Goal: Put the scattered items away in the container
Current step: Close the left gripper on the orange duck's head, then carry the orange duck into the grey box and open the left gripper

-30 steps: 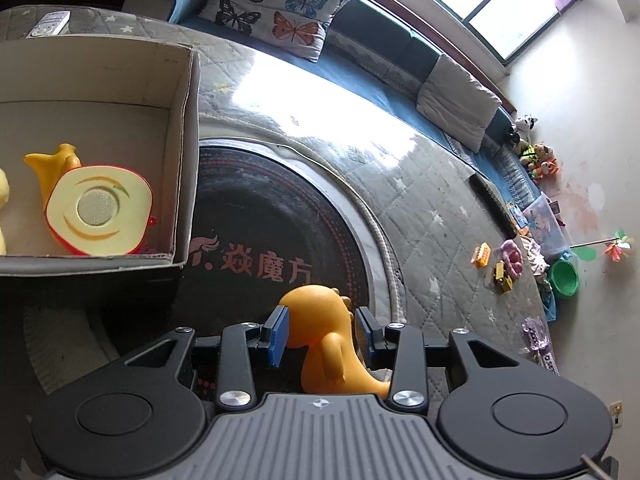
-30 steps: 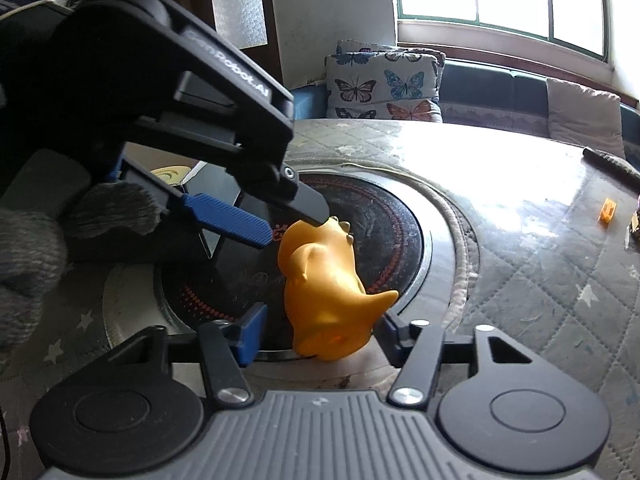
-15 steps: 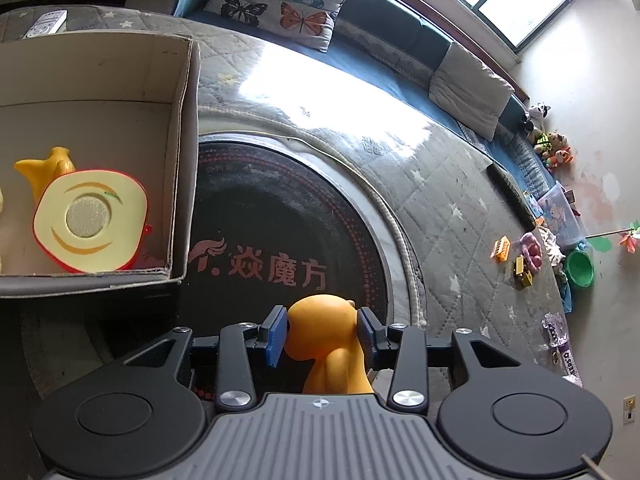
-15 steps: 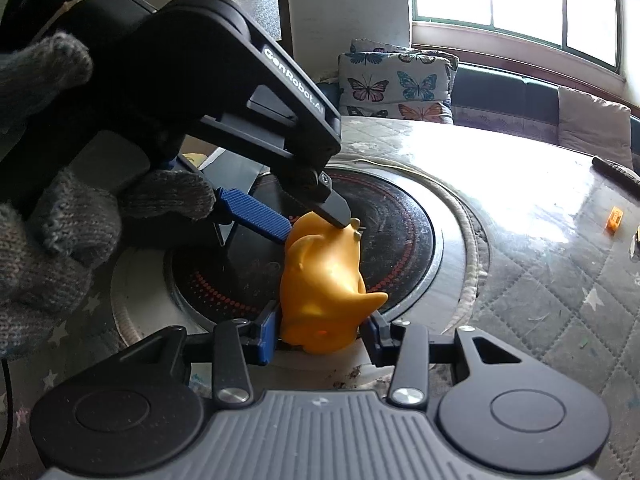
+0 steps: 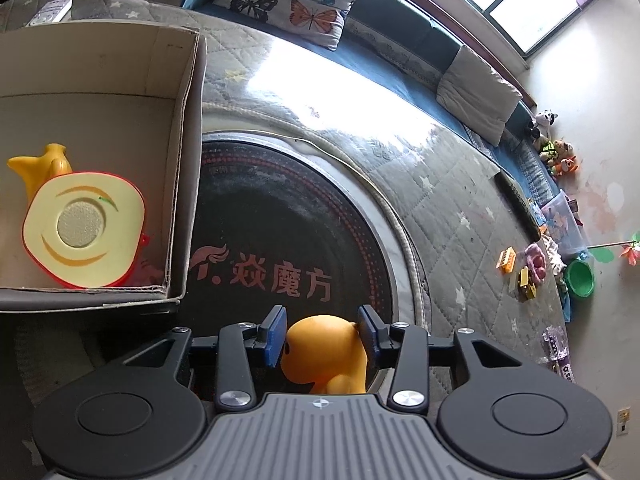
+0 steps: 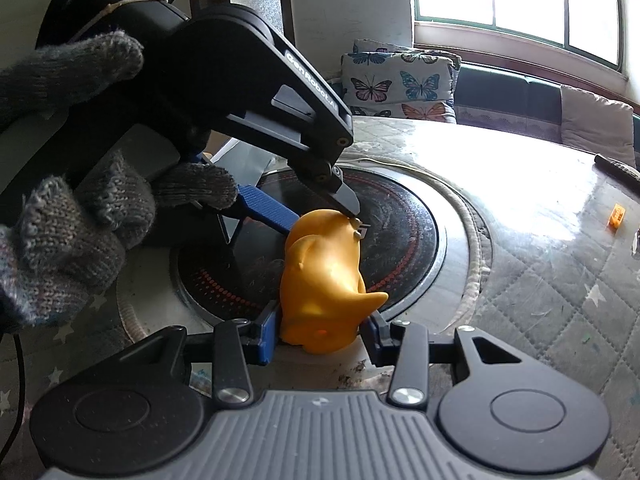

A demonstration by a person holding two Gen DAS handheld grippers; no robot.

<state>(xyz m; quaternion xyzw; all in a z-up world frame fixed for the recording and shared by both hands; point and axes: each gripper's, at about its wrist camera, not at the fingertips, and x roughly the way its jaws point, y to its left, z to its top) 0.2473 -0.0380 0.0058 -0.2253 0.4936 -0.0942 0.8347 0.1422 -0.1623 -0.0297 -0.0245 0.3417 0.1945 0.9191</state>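
Note:
An orange animal toy (image 5: pixel 324 352) (image 6: pixel 320 280) stands on the black round plate (image 5: pixel 280 220) in the table's middle. My left gripper (image 5: pixel 322 334) (image 6: pixel 322 216) comes from above, its blue pads pressed on either side of the toy's head. My right gripper (image 6: pixel 320 330) is shut on the toy's lower body, near the tail. A gloved hand (image 6: pixel 80 220) holds the left gripper. The cardboard box (image 5: pixel 188 160) sits at the left. It holds a half-apple toy (image 5: pixel 82 228) and a yellow toy (image 5: pixel 44 164).
A quilted grey mat (image 5: pixel 440 200) covers the round table. Small toys (image 5: pixel 508 258) and a green bowl (image 5: pixel 580 278) lie at its right edge. A remote (image 5: pixel 50 12) lies behind the box, with a butterfly cushion (image 5: pixel 296 0) on the sofa beyond it.
My right gripper went from open around the toy to shut on its body. The left gripper sank lower over the toy's head, and its pad spacing stayed the same.

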